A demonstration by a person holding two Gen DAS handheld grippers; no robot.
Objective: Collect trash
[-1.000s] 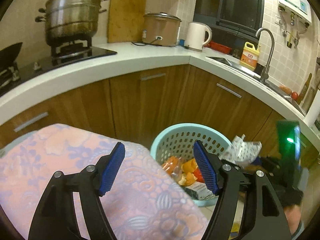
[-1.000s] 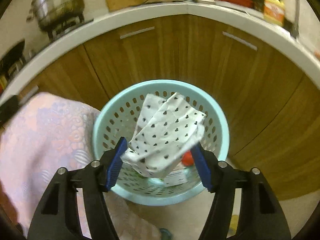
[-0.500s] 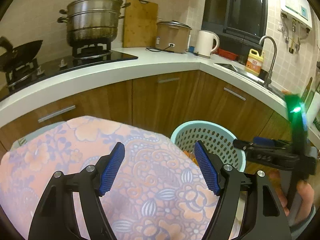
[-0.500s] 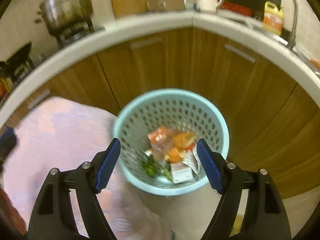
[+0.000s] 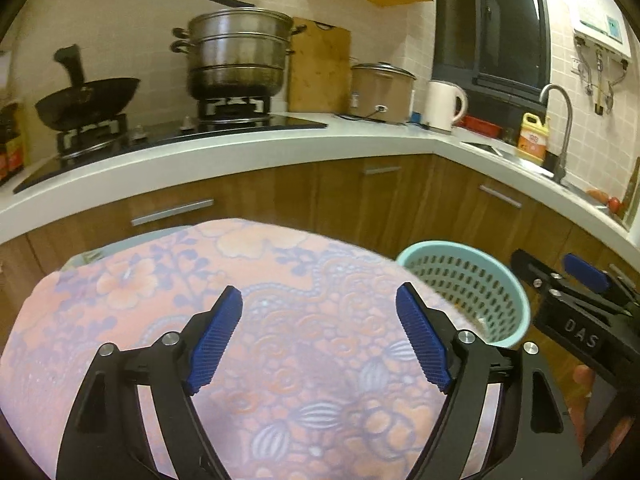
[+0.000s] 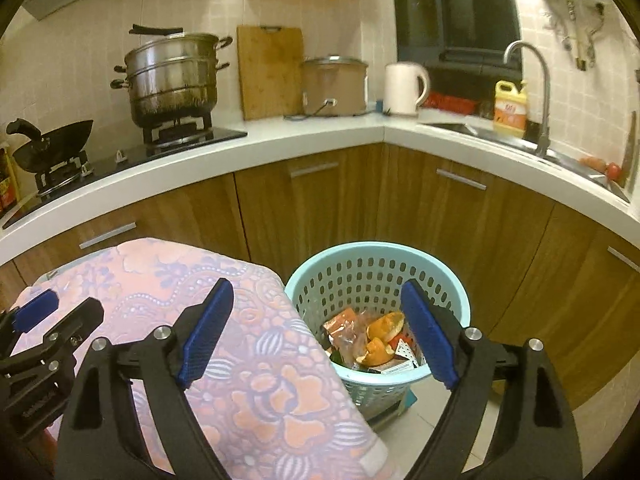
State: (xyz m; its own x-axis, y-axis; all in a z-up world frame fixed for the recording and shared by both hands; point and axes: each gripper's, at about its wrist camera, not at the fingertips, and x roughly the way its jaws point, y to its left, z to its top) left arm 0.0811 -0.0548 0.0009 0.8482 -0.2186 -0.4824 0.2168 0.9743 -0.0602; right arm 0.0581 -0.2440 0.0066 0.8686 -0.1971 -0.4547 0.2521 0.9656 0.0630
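From the left wrist camera, the left gripper (image 5: 318, 340) hangs over a pink floral-patterned cloth-covered surface (image 5: 168, 304), its blue ribbed pads spread wide with nothing between them. The round, pale turquoise perforated plastic basket (image 5: 472, 280) stands just beside the far right edge of that cloth, in front of the brown wooden cabinet doors (image 5: 360, 200). Little of the basket's inside shows from here. Right of the basket, the right gripper (image 5: 580, 292) comes into view from the side; its opening cannot be judged in this view. Behind the basket runs the white countertop (image 5: 248, 152), bearing a stacked steel steamer pot (image 5: 236, 56).

From the right wrist camera, the right gripper (image 6: 318, 332) hovers above and in front of the basket (image 6: 352, 268), fingers wide apart and holding nothing. Inside the basket lies the trash: orange peel pieces (image 6: 380, 340), a crinkled orange-red wrapper (image 6: 344, 328) and a white paper scrap with dark spots (image 6: 406, 350) among other bits. The floral cloth (image 6: 260, 360) touches the basket's left rim. The left gripper (image 6: 40, 320) shows left of the basket, over the cloth.
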